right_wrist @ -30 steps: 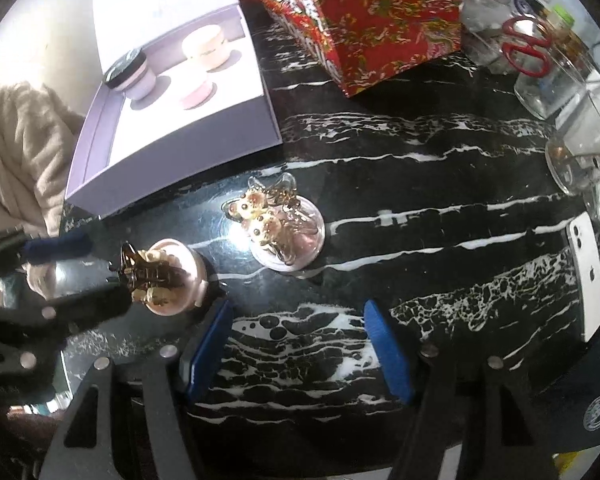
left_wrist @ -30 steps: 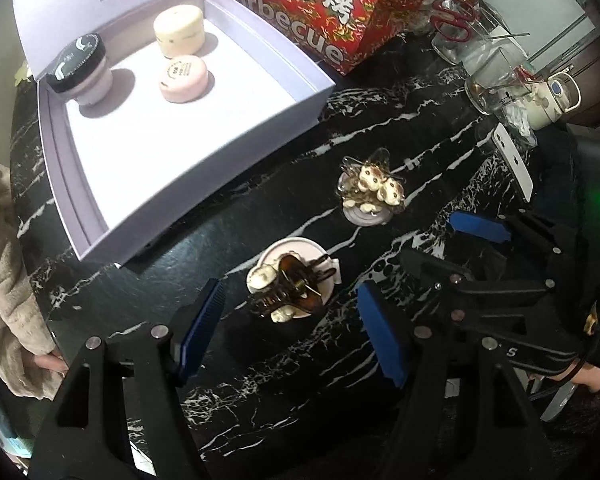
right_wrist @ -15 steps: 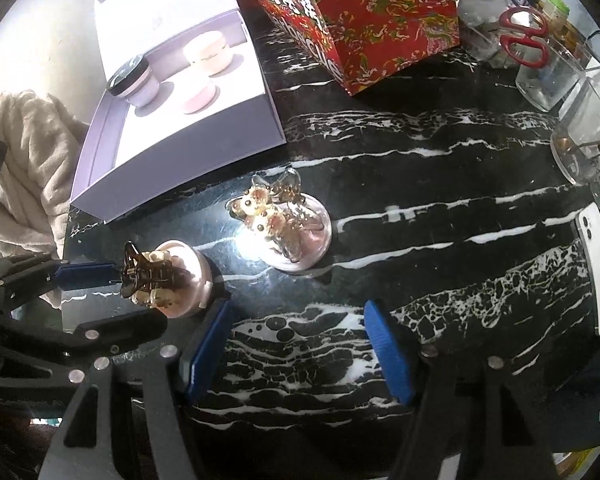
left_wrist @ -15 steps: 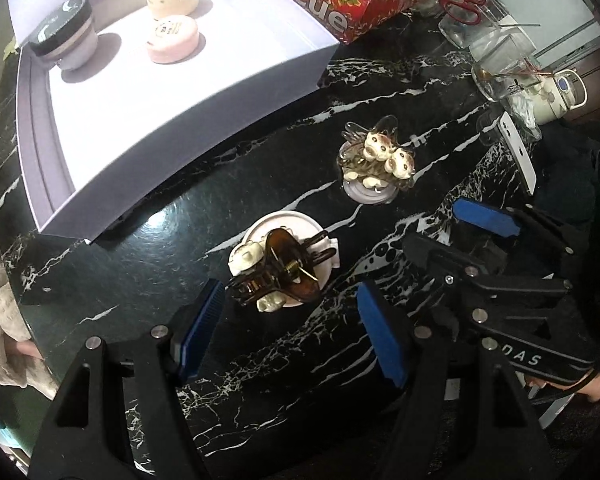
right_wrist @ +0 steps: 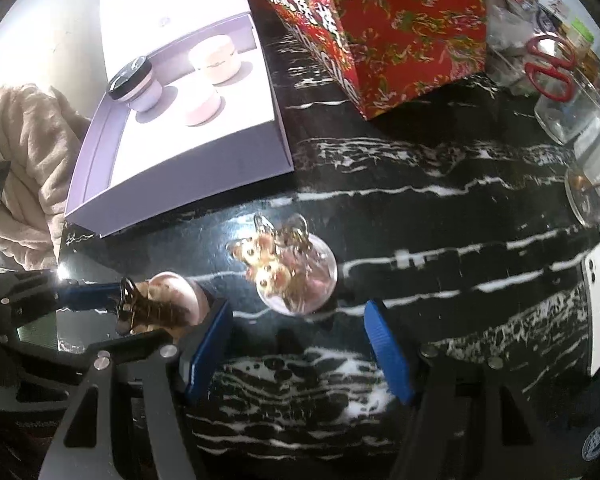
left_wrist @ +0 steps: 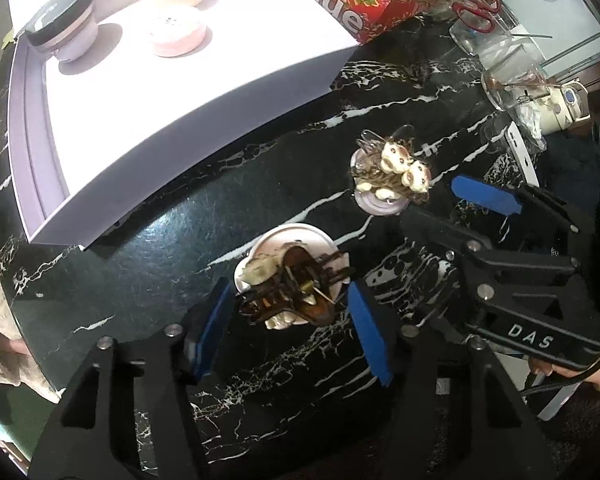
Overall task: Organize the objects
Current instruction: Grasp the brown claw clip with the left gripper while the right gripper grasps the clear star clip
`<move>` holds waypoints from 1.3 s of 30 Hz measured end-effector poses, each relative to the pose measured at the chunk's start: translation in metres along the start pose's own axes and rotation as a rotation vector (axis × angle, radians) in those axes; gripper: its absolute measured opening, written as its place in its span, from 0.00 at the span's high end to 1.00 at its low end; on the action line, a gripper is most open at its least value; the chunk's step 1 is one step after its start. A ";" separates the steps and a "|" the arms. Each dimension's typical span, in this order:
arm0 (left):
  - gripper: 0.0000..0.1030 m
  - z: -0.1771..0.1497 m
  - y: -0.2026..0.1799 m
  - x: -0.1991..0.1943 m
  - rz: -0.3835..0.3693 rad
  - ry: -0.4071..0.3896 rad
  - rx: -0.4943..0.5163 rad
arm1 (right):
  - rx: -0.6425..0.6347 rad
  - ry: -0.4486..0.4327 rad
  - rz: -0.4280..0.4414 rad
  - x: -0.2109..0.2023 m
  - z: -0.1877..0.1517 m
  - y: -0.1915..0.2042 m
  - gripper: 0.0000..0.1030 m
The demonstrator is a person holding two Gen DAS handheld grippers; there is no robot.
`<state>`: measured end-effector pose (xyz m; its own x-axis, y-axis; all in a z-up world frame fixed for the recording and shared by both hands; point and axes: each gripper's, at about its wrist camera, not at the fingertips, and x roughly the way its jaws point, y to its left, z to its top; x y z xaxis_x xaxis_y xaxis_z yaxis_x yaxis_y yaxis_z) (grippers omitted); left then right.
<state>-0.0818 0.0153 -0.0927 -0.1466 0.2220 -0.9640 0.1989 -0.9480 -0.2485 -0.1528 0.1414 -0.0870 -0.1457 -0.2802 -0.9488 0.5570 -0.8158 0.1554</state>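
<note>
A brown hair claw clip lies on a white round lid on the black marble table. My left gripper is open, its blue pads either side of the clip, not touching. A second round lid carries a clip with small cream figures; in the right wrist view this lid with its clip lies just ahead of my open, empty right gripper. The brown clip shows there too. An open lilac box holds three jars.
A red printed box stands behind. Glass jars with red scissors stand at the far right. A white phone lies at the right table edge. A beige fleece hangs at the left.
My left gripper has moved forward and down until the brown clip sits between its open pads. The right gripper has drawn slightly closer to the lid with the cream figures.
</note>
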 end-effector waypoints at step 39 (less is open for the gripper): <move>0.53 0.004 -0.002 -0.018 -0.011 -0.075 0.038 | 0.029 0.056 0.087 0.005 -0.011 -0.004 0.63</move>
<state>-0.0839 0.0122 -0.0744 -0.2209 0.2160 -0.9511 0.1599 -0.9540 -0.2538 -0.1471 0.1487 -0.0950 -0.0516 -0.3225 -0.9452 0.5417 -0.8041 0.2448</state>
